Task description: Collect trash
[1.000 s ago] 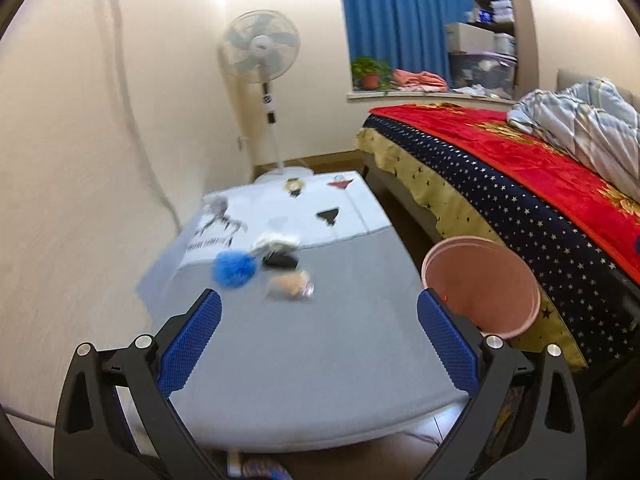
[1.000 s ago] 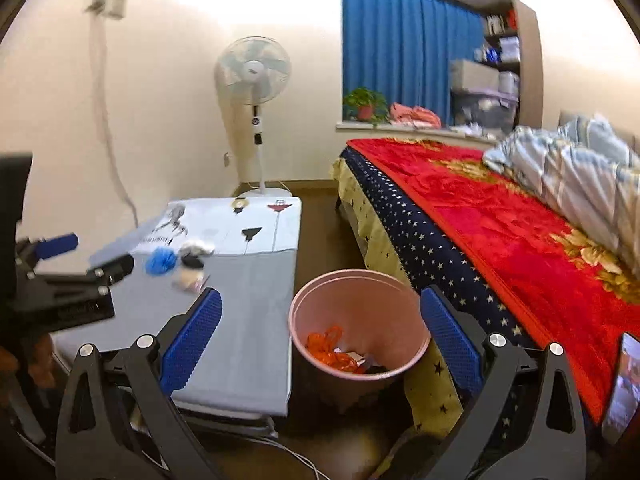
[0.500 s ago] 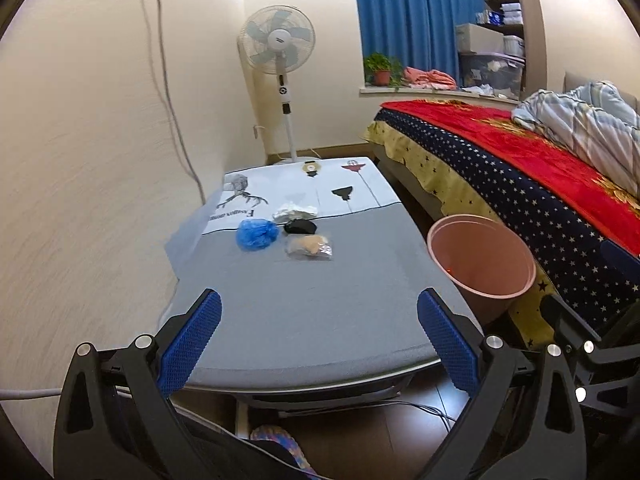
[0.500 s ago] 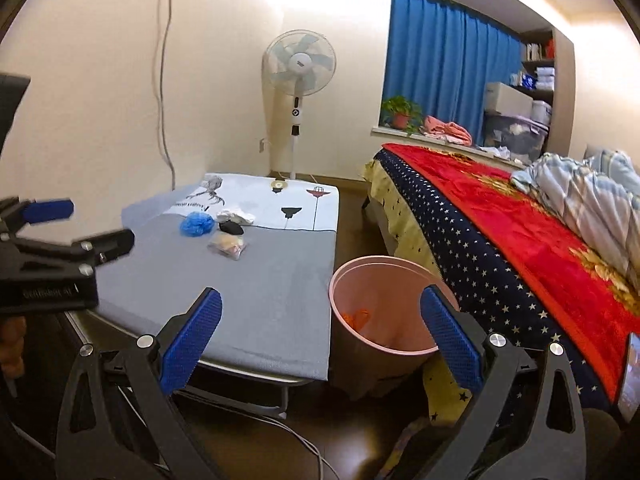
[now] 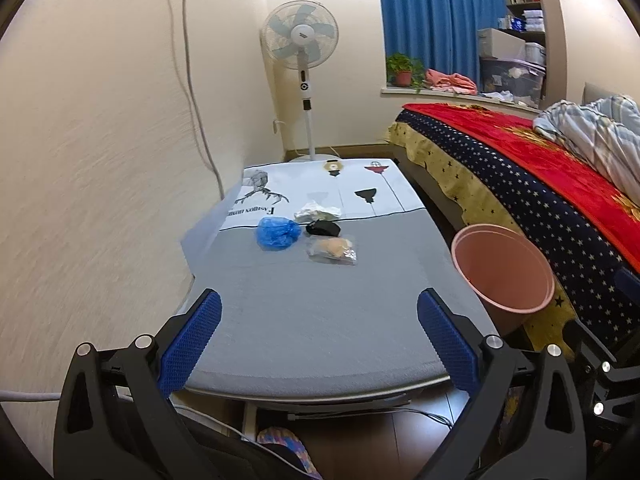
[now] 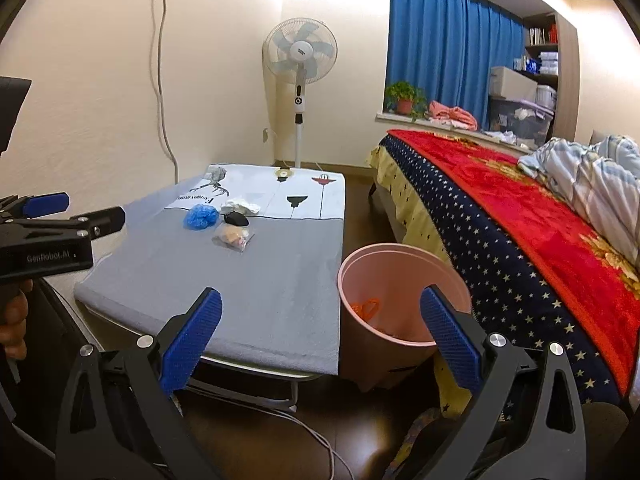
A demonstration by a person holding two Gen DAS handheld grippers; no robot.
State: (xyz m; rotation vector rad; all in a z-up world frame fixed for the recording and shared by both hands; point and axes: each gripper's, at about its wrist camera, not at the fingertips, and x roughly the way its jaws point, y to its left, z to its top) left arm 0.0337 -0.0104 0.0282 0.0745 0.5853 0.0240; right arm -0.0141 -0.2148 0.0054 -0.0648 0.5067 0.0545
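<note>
Since half a second ago you have pulled both grippers back and a little left, so in your left wrist view the table (image 5: 320, 320) sits slightly farther off and more centred, and in your right wrist view the bin shows more of its inside; the trash itself has not moved.

Count four pieces of trash on the grey cloth, clustered near the far half: one blue crumpled bag (image 5: 278, 233) at the left, one white crumpled paper (image 5: 318, 212) behind it, one small black piece (image 5: 323, 228) just beside the paper, and one clear wrapper (image 5: 332, 251) with something tan inside, nearest you. The black piece is too small to tell what it is. There is one pink bin (image 5: 504, 276) on the floor, standing between the table's right edge and the bed (image 5: 540, 168), and in the right wrist view something orange (image 6: 366, 309) lies at its bottom. One standing fan (image 5: 300, 40) is behind the table.

Your left gripper (image 5: 319, 340) has its blue pads spread wide apart, holding nothing, hovering over the near table edge, well apart from the trash. Your right gripper (image 6: 320, 336) is likewise spread wide and empty, its right finger in front of the bin's rim.
</note>
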